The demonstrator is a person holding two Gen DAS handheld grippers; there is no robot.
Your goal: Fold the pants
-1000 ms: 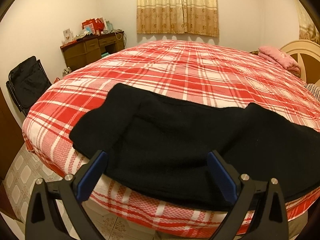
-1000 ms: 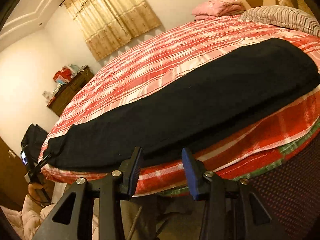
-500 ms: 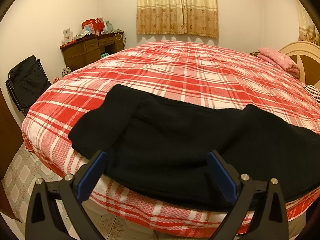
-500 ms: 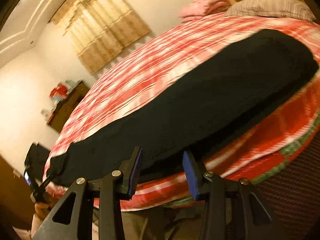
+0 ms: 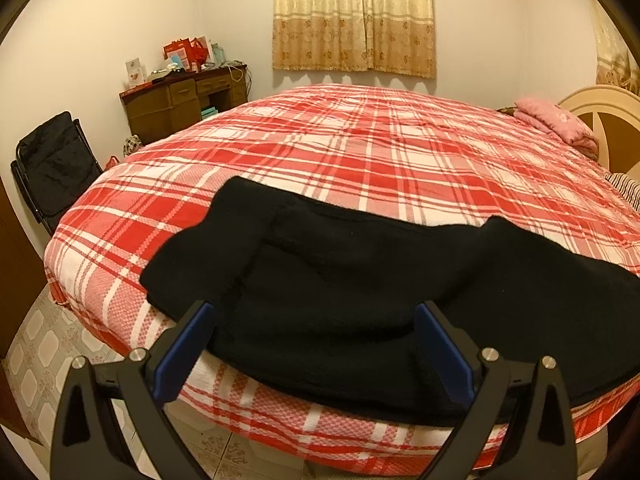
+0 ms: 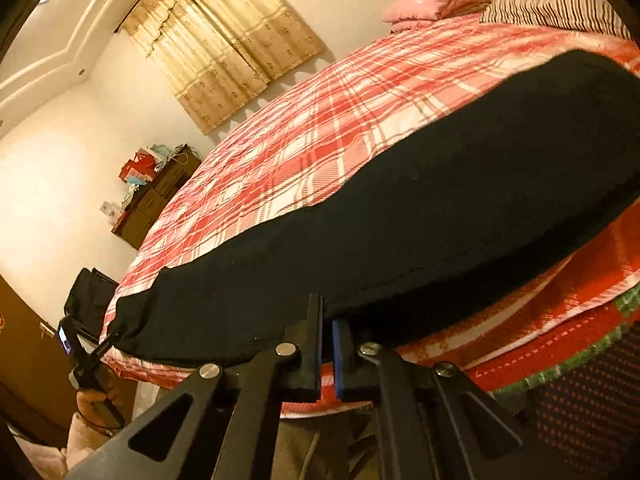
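Black pants (image 5: 340,288) lie stretched along the near edge of a bed with a red plaid cover (image 5: 360,148). In the left wrist view my left gripper (image 5: 314,344) is open, its blue-padded fingers straddling the waist end of the pants at the bed edge. In the right wrist view the pants (image 6: 440,208) run across the frame. My right gripper (image 6: 327,336) has its jaws nearly together at the near hem of the pants; whether cloth is pinched between them is hidden. The left gripper (image 6: 86,354) shows small at the far left.
A pink folded blanket (image 5: 556,124) and a striped pillow (image 6: 552,8) lie by the headboard. A wooden desk (image 5: 180,100) and a black folding chair (image 5: 56,164) stand by the left wall. Tiled floor (image 5: 40,344) lies below the bed edge.
My right gripper closed from open to nearly shut and tilted and moved in towards the pants' near edge. My left gripper stayed open and barely moved.
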